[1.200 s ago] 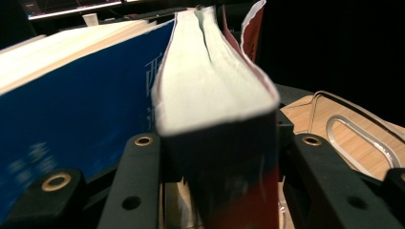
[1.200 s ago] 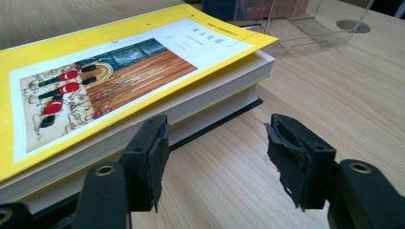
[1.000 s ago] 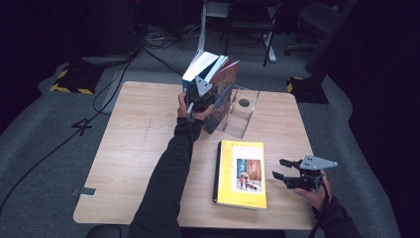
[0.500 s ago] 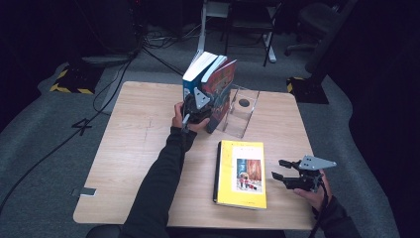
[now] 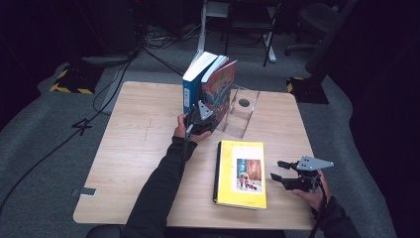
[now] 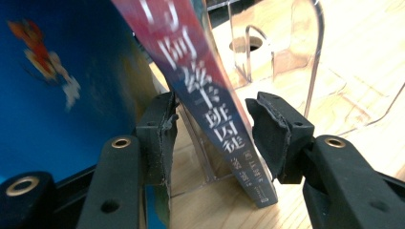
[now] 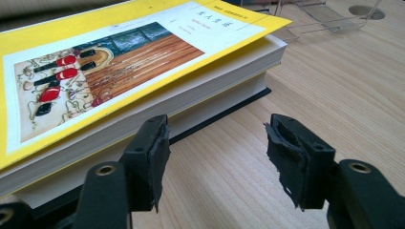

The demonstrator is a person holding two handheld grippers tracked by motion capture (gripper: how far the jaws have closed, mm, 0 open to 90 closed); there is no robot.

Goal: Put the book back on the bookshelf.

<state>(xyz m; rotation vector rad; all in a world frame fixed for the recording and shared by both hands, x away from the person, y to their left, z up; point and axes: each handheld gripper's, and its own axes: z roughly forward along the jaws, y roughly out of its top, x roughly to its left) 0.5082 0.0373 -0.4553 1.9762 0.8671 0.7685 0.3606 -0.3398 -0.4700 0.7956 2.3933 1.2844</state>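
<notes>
Since the earlier frame my left gripper [image 5: 202,115] has sunk toward the table [image 5: 138,124] with the red-spined book [image 5: 221,88], whose lower end now rests on the wood against the clear acrylic stand [image 5: 242,111]. Its jaws have just been opening: in the left gripper view the red-spined book [image 6: 210,109] leans between the pads [image 6: 162,138] with a gap on each side, so I read the tool as released, nothing pinched. That book stands tilted beside the blue book [image 5: 194,82], which rises upright just to its left at the far middle of the table; the blue book [image 6: 62,81] covers the left of the left gripper view.

I keep my right gripper [image 5: 283,173] near the table's near right corner, just beside the yellow book [image 5: 240,173], which lies flat. In the right gripper view its jaws stand apart over bare wood, holding nothing, with the yellow book [image 7: 124,62] just to their left.
</notes>
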